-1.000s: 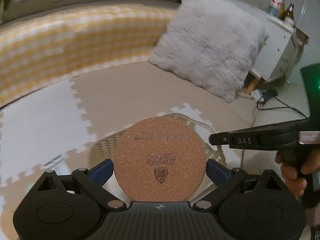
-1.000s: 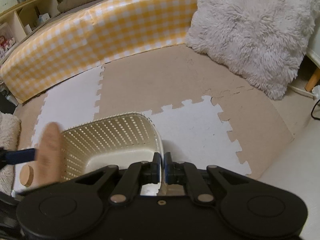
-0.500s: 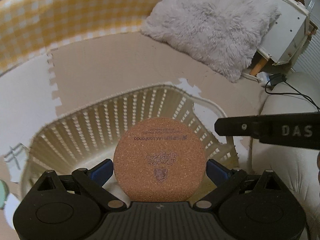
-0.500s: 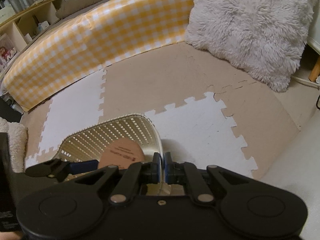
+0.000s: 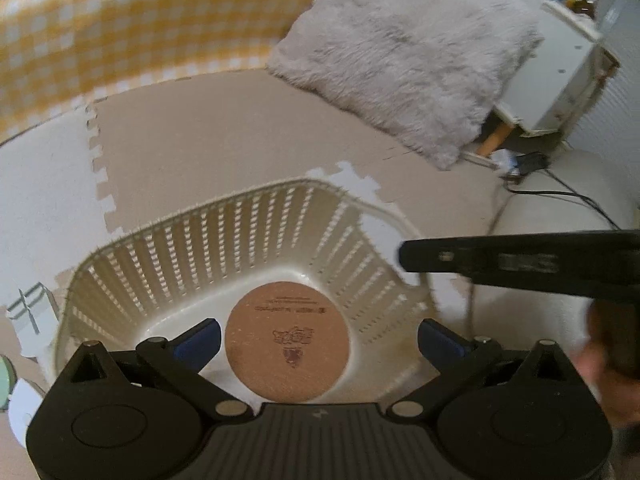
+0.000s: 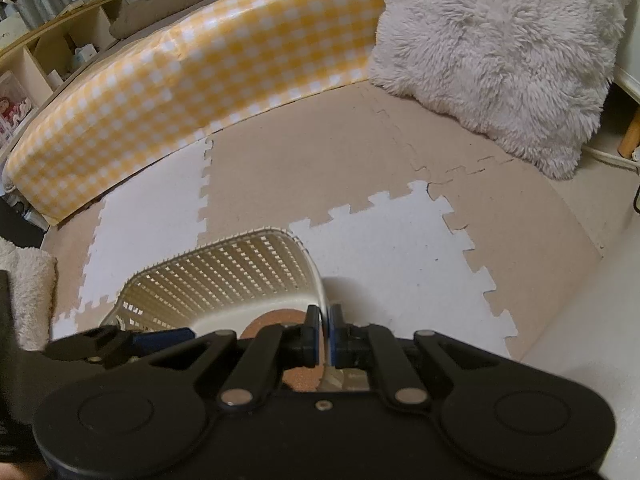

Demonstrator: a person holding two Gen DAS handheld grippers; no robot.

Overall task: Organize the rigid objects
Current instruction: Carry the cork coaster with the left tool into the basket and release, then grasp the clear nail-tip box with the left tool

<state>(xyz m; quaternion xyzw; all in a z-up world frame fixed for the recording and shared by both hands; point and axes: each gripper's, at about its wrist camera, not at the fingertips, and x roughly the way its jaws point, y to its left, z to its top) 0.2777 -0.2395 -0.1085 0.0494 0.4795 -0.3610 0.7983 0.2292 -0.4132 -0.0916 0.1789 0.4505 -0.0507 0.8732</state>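
Note:
A round cork coaster (image 5: 287,340) lies flat on the bottom of the cream slatted basket (image 5: 248,224). My left gripper (image 5: 318,338) hovers over the basket with its jaws spread wide, the blue pads clear of the coaster on both sides. My right gripper (image 6: 325,334) is shut on the basket's right rim (image 6: 320,284). The coaster's edge also shows in the right wrist view (image 6: 276,318), inside the basket (image 6: 224,276). The left gripper's finger shows at the lower left of that view.
The basket sits on tan and white foam puzzle mats (image 6: 384,240). A yellow checked bolster (image 6: 192,80) runs along the back. A fluffy grey cushion (image 5: 404,56) lies at the back right beside a white cabinet (image 5: 560,80). Small white objects (image 5: 32,320) lie left of the basket.
My left gripper opened and let go of the coaster, which dropped flat onto the basket's bottom. The right gripper kept its hold on the rim.

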